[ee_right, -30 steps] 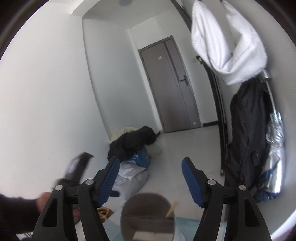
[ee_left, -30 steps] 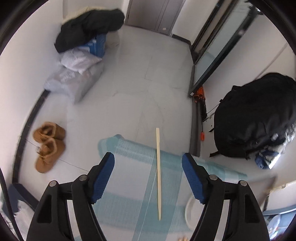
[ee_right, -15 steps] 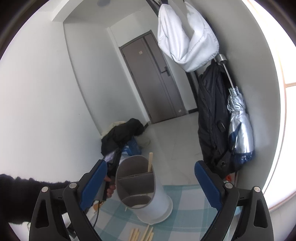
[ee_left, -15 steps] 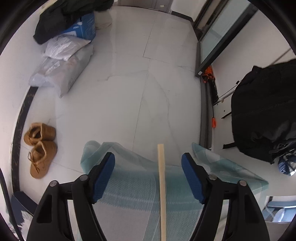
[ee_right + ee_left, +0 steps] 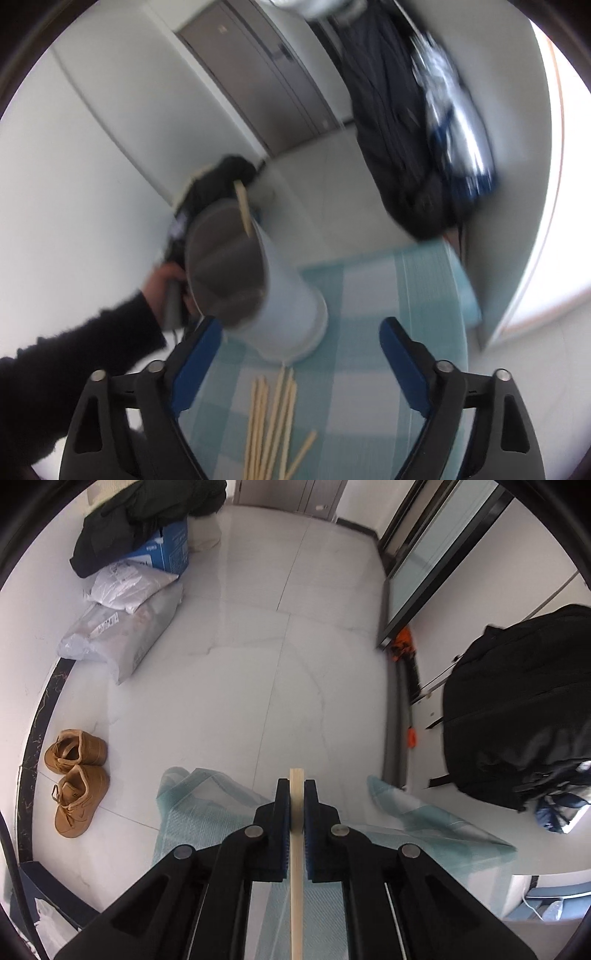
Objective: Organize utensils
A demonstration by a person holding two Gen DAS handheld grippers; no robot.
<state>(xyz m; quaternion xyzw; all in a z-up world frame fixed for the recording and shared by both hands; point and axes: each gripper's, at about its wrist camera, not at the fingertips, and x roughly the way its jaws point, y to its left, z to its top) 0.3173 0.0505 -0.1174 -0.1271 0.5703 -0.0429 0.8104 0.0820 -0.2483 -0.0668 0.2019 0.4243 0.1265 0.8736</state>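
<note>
I'm in a home entryway: pale glossy floor tiles, a pair of tan suede boots by the wall, black coat heaped on a blue cardboard box, plastic-wrapped parcels. Grey-brown front door w/ dark jackets hanging beside it. Teal checked tablecloth = domestic.

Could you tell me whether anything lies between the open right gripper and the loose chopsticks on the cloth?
Nothing visible does: the right gripper is open over the chopsticks, which lie bare on the checked cloth just before the holder.
</note>
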